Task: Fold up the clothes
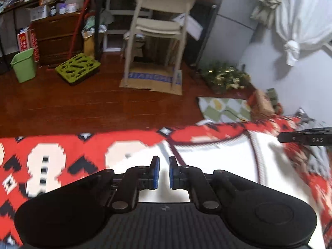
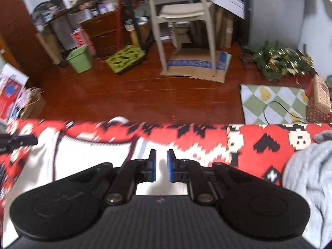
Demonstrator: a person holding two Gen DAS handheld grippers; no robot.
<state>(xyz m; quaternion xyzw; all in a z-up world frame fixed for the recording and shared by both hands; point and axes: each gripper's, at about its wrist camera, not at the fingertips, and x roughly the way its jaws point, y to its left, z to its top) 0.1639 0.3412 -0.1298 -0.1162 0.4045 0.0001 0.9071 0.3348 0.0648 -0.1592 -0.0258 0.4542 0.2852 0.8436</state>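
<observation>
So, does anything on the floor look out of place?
Yes. The green crate lies tilted on the wooden floor, and the chair stands with its legs on flattened cardboard. A green wreath lies by the wall.

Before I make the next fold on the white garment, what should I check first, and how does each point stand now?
1. White garment lies on the red blanket: ok.
2. Left gripper over the garment, fingers nearly together; cloth pinched: cannot tell.
3. Right gripper over the garment, narrow gap between its fingers; cloth pinched: cannot tell.
4. The two grippers are well apart: ok.
5. Grey cloth lies off to the side of the white garment: ok.
6. Garment edges sharp enough to judge: not ok, blurred.
</observation>
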